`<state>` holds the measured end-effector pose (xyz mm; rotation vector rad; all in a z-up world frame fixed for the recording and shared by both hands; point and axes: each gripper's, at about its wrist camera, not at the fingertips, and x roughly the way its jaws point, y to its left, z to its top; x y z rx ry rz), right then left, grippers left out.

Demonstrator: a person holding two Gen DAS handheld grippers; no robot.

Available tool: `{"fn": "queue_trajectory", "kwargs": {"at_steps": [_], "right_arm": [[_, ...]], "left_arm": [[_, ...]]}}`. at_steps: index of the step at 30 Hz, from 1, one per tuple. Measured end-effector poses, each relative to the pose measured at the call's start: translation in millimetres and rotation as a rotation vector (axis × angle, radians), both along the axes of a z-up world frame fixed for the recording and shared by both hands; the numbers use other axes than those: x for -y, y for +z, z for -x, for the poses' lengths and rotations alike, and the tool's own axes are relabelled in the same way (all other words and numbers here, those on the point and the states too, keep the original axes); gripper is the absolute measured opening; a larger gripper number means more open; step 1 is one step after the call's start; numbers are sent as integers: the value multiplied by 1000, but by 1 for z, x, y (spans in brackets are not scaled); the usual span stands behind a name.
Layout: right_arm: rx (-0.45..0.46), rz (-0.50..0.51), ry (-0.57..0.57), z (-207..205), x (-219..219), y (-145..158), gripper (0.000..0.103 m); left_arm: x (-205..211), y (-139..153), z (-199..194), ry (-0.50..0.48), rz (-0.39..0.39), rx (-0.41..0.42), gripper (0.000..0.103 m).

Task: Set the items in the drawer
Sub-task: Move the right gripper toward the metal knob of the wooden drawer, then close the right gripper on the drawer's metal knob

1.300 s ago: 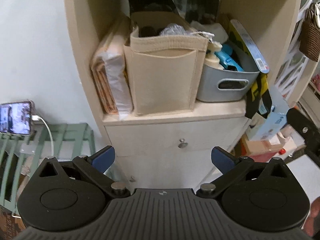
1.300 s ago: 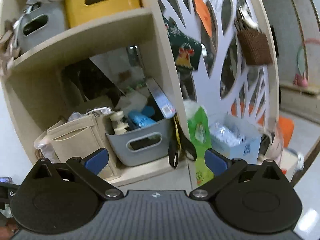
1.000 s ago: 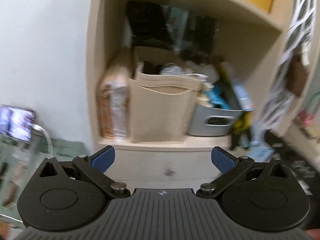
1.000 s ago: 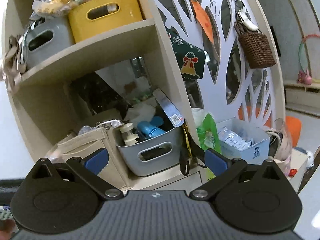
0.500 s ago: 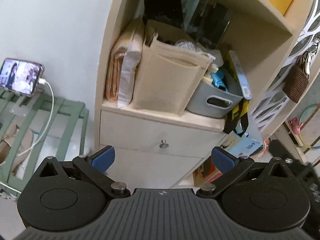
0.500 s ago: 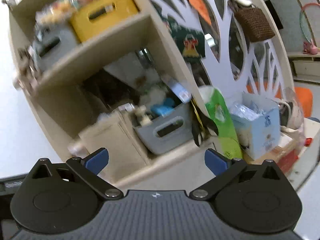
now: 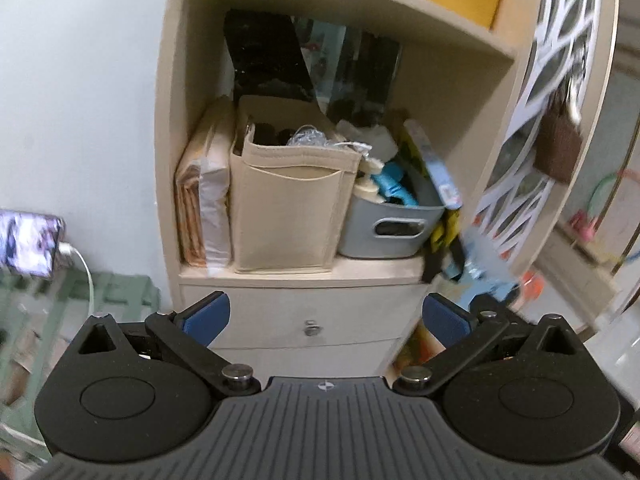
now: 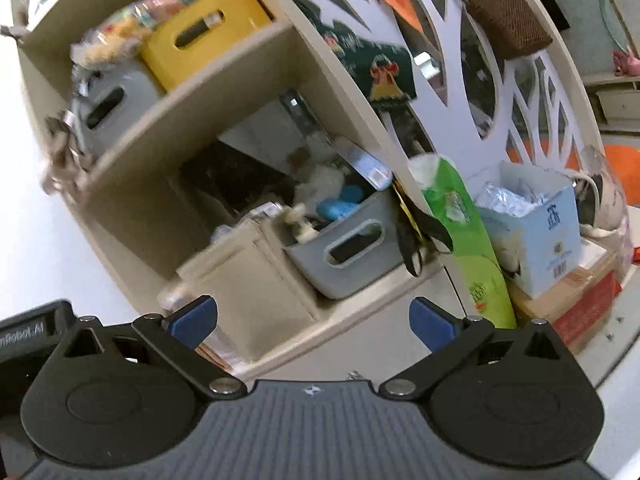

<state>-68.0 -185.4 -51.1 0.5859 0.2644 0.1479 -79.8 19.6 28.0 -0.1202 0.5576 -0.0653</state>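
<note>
A cream drawer (image 7: 304, 312) with a small metal knob (image 7: 309, 328) sits closed under a beige shelf unit, straight ahead of my left gripper (image 7: 325, 316), which is open and holds nothing. On the shelf above stand a beige felt organiser (image 7: 288, 212) (image 8: 248, 276) and a grey plastic bin (image 7: 392, 224) (image 8: 348, 248) full of small items. My right gripper (image 8: 312, 320) is open and empty too, tilted and looking at the shelf from the right. In the right wrist view only the drawer's knob (image 8: 354, 376) peeks above the gripper body.
A yellow bin (image 8: 204, 36) and another grey bin (image 8: 108, 108) sit on the upper shelf. A white cut-out screen (image 8: 500, 92) with a hanging woven basket (image 8: 508, 24) stands right of the unit, with a green packet (image 8: 460, 236) and a blue box (image 8: 532, 224) beside it. A phone (image 7: 28, 244) charges at left.
Both views swung and blurred. The left gripper now faces the drawer front squarely and closer. The right gripper has tilted and moved nearer the shelf. Both stayed open.
</note>
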Motion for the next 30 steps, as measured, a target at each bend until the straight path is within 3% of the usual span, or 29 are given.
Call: {"fn": "queue_trajectory", "kwargs": {"at_steps": [4, 6, 8, 10, 13, 19, 23, 30], "right_arm": [[-46, 50, -19, -21, 4, 1, 103], [-80, 148, -12, -35, -2, 3, 103], [-162, 267, 31, -56, -8, -1, 103], [-266, 298, 84, -79, -9, -7, 103], [-402, 230, 139, -110, -2, -19, 103], [-533, 205, 202, -153, -1, -35, 103], [-584, 247, 265, -181, -13, -45, 103], [-633, 322, 316, -213, -41, -60, 103]], "left_arm": [[8, -7, -13, 56, -124, -28, 103], [11, -13, -25, 88, -170, -91, 103], [13, -20, -36, 128, -218, -145, 103], [15, -24, -43, 130, -237, -185, 103], [11, -29, -46, 120, -210, -209, 103], [3, -38, -54, 120, -172, -265, 103], [-5, -41, -62, 145, -117, -312, 103], [-8, -42, -66, 112, -98, -321, 103]]}}
